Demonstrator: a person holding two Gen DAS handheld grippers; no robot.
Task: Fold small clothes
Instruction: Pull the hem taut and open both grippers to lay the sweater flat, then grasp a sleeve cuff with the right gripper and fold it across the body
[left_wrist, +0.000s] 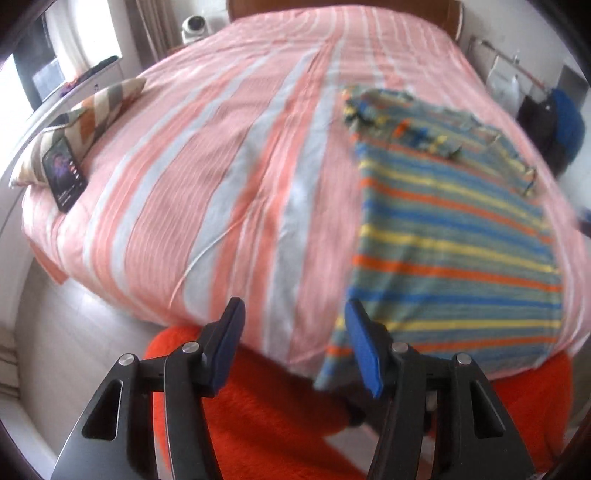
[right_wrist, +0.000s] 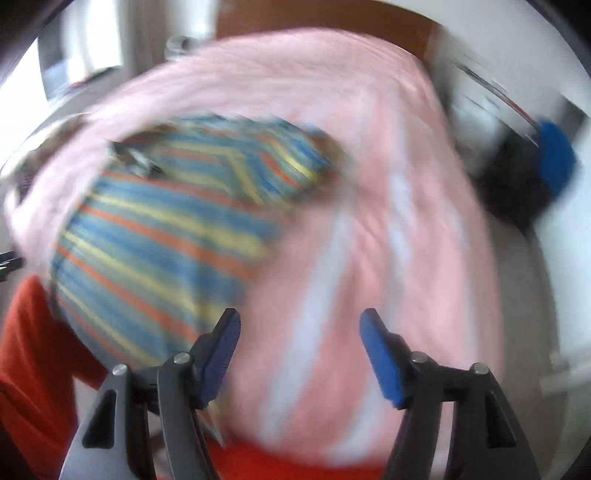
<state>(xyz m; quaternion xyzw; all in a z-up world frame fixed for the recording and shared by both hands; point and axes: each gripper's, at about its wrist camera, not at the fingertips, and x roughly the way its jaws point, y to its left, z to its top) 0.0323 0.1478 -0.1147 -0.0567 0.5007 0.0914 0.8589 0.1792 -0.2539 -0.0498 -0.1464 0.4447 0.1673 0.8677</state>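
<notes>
A small striped shirt (left_wrist: 454, 236) in grey, blue, yellow and orange lies spread flat on the bed, its hem hanging over the near edge. It also shows in the right wrist view (right_wrist: 162, 236), blurred, with one sleeve folded in. My left gripper (left_wrist: 295, 332) is open and empty, hovering above the bed's near edge just left of the shirt's hem. My right gripper (right_wrist: 301, 339) is open and empty, over the bedcover to the right of the shirt.
The bed (left_wrist: 207, 177) has a pink and grey striped cover. A striped pillow (left_wrist: 85, 122) and a phone (left_wrist: 64, 173) lie at its left side. Orange-red fabric (left_wrist: 266, 398) is below the grippers. A clothes rack with dark and blue items (left_wrist: 554, 122) stands at the right.
</notes>
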